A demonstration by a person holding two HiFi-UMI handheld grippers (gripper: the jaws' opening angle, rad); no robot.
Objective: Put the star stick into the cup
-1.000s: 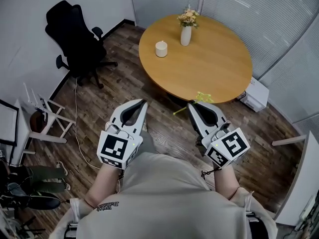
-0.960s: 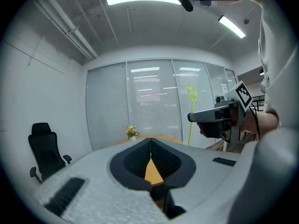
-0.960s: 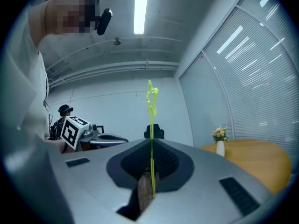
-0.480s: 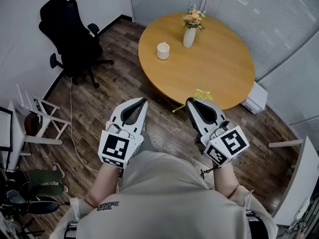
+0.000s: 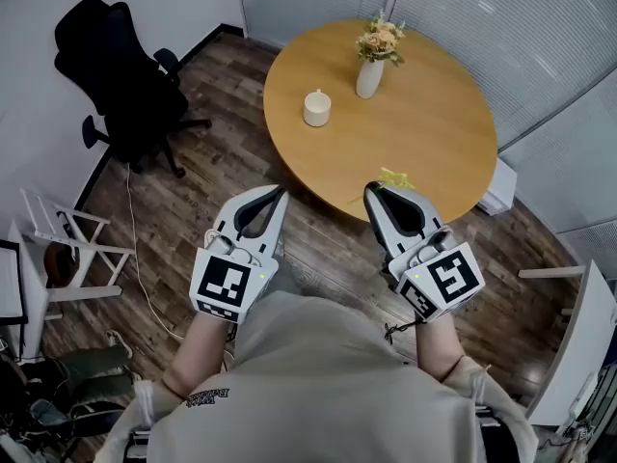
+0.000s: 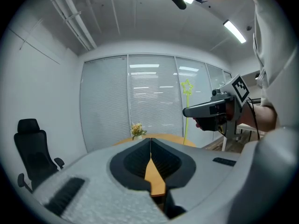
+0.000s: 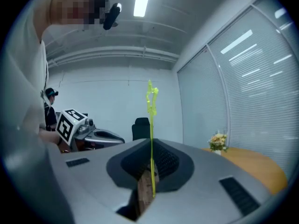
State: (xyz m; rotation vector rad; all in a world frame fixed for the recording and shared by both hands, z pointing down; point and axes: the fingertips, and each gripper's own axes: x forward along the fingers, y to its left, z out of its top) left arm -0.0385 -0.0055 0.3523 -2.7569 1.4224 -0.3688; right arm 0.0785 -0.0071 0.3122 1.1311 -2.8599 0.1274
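Desk (image 5: 424, 133): round and wooden, ahead of both claws; its near edge lies just beyond the right claw's tips.
Office chair (image 5: 106, 61): black, on the wood floor (image 5: 193, 201), well ahead and to the left of the left claw.
Left claw (image 5: 279, 194): held low in front of the person's body, beside the right claw and apart from it. In the left gripper view its jaws are closed together with nothing between them.
Right claw (image 5: 370, 190): clenched on the star stick, which runs up from between the closed jaws and past their tips.
Vase (image 5: 369, 77): white, with a bunch of flowers, upright on the desk well ahead of the right claw.
Cup (image 5: 316, 108): white, upright on the desk, well ahead of both claws, nearer than the vase and left of it.
Star stick (image 5: 394, 177): thin, yellow-green, gripped low on its stem by the right claw, its star end sticking out beyond the tips over the desk's near edge, well apart from the cup.
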